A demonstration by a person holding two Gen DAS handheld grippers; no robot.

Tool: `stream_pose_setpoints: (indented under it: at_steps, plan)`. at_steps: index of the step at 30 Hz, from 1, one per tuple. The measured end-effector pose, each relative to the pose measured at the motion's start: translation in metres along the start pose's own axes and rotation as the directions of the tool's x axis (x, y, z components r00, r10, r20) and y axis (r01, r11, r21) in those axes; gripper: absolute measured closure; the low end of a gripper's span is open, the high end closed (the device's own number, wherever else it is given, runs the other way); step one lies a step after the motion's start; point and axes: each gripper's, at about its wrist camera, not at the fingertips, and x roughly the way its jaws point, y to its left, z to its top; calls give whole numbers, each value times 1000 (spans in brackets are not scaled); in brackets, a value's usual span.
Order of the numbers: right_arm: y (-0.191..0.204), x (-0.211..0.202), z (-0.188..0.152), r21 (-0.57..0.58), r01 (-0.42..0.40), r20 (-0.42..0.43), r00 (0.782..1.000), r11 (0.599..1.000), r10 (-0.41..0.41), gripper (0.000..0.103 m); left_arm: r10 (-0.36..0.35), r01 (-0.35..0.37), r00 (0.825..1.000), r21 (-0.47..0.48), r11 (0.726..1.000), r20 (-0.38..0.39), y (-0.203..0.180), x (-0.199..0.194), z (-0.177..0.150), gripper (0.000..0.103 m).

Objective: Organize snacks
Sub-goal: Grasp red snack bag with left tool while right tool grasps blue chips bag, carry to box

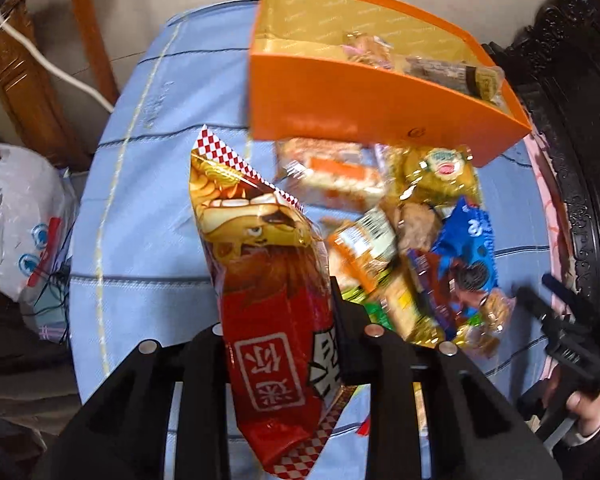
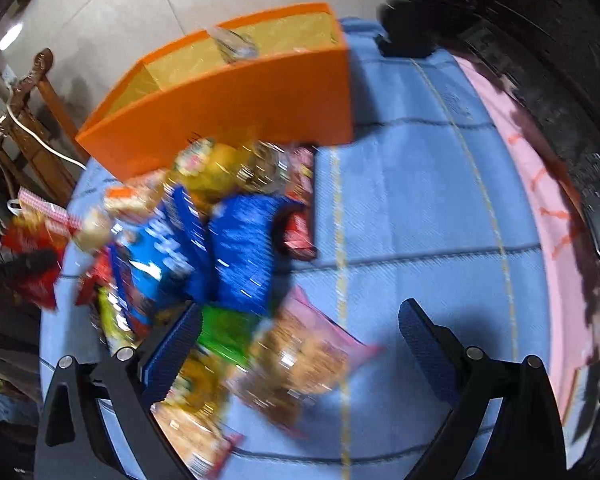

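Left wrist view shows the left gripper [image 1: 288, 344] squeezing a tall red and gold snack bag [image 1: 268, 280], lifted above the blue checked tablecloth [image 1: 148, 220]. Behind it stands an orange cardboard box [image 1: 340, 100] with gold lining and 2 wrapped snacks inside. A pile of shiny snack packets [image 1: 412, 248] lies on the cloth just in front of the box. In the right wrist view, the right gripper [image 2: 300, 336] has its jaws wide apart, holding nothing, low over a blurry pink cookie packet [image 2: 304, 364]. A blue cookie packet [image 2: 240, 252] sits in the pile.
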Motion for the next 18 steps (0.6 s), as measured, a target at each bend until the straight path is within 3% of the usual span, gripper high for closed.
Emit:
stream_pose_setpoints:
  at_steps: [3,8,10,11,12,13,15,18]
  plan:
    - [41,8,7,-129,-13,3,1000,992,14,4,-10,9,1000,-21,1000,-5,9,4,-5,77]
    - [97,39,11,-356,90,37,996,930,-82,4,3,-3,1000,9,1000,3,6,1,-10,77]
    - [108,57,10,-399,87,15,996,913,-88,4,5,-5,1000,20,1000,3,6,2,-11,77]
    - [109,65,11,-396,43,-21,998,917,-56,6,5,-5,1000,20,1000,1,5,3,-12,77]
    - [108,68,13,-376,-19,-68,998,927,-7,30,4,-4,1000,22,1000,0,5,3,-12,77]
    - [108,67,15,-373,-20,-85,996,928,-13,52,5,-5,1000,27,1000,1,4,2,-13,77]
    - [108,54,15,-373,-34,-91,996,927,0,65,8,-8,1000,36,999,7,3,1,-13,77]
    - [96,27,19,-299,-97,-75,994,949,78,66,8,-9,1000,37,999,22,3,-3,-12,77]
